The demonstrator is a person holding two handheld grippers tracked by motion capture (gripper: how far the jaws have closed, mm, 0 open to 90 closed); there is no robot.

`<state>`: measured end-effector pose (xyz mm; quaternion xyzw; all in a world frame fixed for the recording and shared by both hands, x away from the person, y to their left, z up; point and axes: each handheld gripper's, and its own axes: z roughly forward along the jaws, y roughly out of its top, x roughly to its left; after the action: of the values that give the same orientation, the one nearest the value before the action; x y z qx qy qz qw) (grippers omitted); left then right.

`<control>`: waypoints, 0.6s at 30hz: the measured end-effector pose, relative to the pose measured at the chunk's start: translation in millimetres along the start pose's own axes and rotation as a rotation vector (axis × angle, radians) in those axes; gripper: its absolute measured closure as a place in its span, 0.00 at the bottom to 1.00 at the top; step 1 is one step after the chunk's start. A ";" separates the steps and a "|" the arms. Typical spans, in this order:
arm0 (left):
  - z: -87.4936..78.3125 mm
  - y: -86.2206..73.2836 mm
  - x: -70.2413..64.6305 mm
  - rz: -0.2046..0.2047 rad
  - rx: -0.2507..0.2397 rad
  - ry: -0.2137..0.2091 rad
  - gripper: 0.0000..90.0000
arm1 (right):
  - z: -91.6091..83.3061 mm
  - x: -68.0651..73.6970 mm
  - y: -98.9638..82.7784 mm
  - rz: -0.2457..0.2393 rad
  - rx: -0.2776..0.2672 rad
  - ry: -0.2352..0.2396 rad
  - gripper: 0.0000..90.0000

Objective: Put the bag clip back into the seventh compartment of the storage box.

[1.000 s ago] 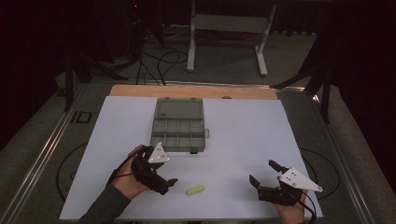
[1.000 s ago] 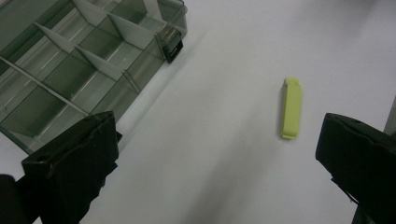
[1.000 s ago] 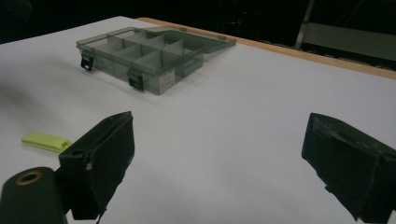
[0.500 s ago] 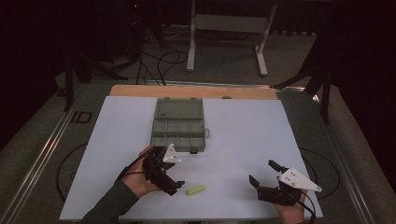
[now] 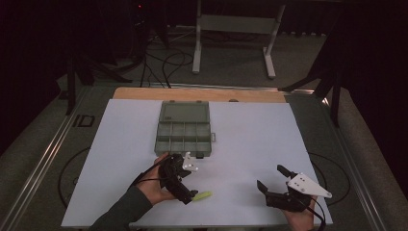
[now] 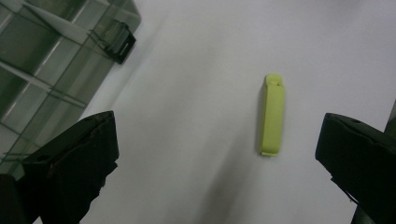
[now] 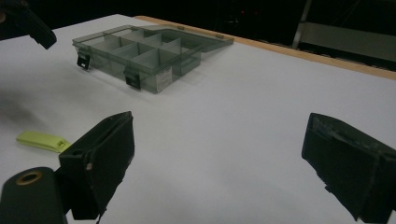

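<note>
My left gripper (image 6: 219, 163) hangs over the clip (image 6: 272, 115), jaws spread wide. It lies on the sheet between them, nearer the right jaw, long axis running along them. My right gripper (image 5: 273, 180) waits apart, also spread.

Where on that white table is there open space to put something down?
Bare sheet lies right of the compartment box and between the left gripper and right gripper. It is crowded by the yellow-green clip, under the left gripper.
</note>
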<state>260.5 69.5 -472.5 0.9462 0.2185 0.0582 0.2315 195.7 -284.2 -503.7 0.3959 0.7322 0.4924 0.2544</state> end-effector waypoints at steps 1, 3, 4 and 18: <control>1.3 0.8 -0.1 0.002 0.006 -0.002 0.00 | 0.1 0.0 -0.1 -0.001 0.002 -0.001 0.10; 4.5 2.0 -1.0 0.000 0.011 -0.005 0.00 | 0.2 0.1 -0.1 -0.001 0.002 -0.001 0.10; 5.8 2.8 -1.4 -0.001 0.018 -0.005 0.00 | 0.2 0.0 -0.1 0.000 0.002 -0.001 0.10; 27.3 11.3 -6.4 0.003 0.087 -0.035 0.04 | 0.1 0.1 0.0 -0.001 0.001 0.001 0.10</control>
<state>264.9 46.4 -491.5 0.9565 0.2156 0.0326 0.1940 195.7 -284.0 -503.7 0.3955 0.7328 0.4921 0.2537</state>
